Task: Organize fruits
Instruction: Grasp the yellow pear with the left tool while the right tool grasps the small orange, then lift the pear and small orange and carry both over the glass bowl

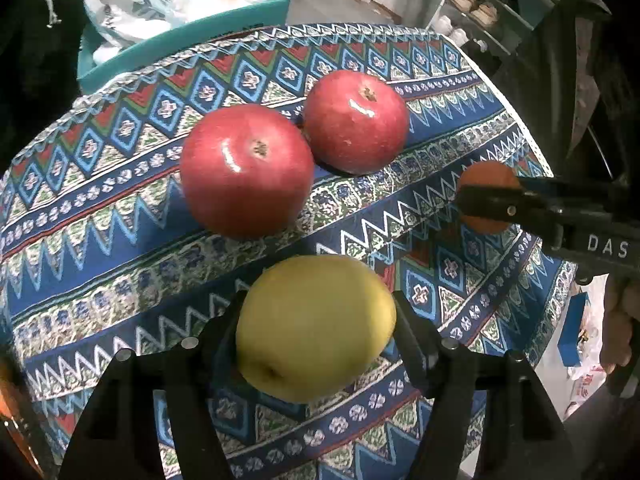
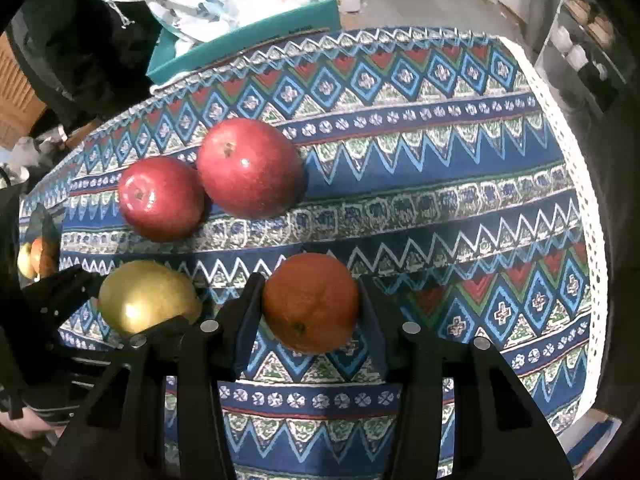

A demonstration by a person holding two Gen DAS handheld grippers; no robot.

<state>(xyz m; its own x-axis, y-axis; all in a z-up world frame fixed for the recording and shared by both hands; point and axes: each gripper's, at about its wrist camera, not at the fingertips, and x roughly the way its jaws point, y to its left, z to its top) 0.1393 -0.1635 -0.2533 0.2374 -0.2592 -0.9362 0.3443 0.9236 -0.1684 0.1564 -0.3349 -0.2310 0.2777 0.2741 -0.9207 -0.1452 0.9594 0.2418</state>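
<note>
Surface: a table draped in a blue, red and white cloth [image 2: 440,168] with zigzag and diamond bands is seen, its white lace hem along the right edge.
Left gripper: the black two-finger left gripper [image 1: 316,332] is set around a round yellow-green apple [image 1: 314,326]; the fingers stand at both flanks of the fruit, and whether the pads press on it cannot be told.
Yellow-green apple: it is found on the cloth near the near edge, towards the left side in the right wrist view.
Right gripper: the black right gripper [image 2: 310,304] is closed on a round orange citrus fruit [image 2: 311,302], with a finger pressed to each side.
Orange fruit: it is held over the near middle of the cloth.
Red apples: two glossy red apples [image 1: 246,170] [image 1: 356,122] are seen touching, stem ends up, towards the far left of the cloth.
Beyond the far edge: a teal box [image 2: 256,42] with printed white bags is seen.
</note>
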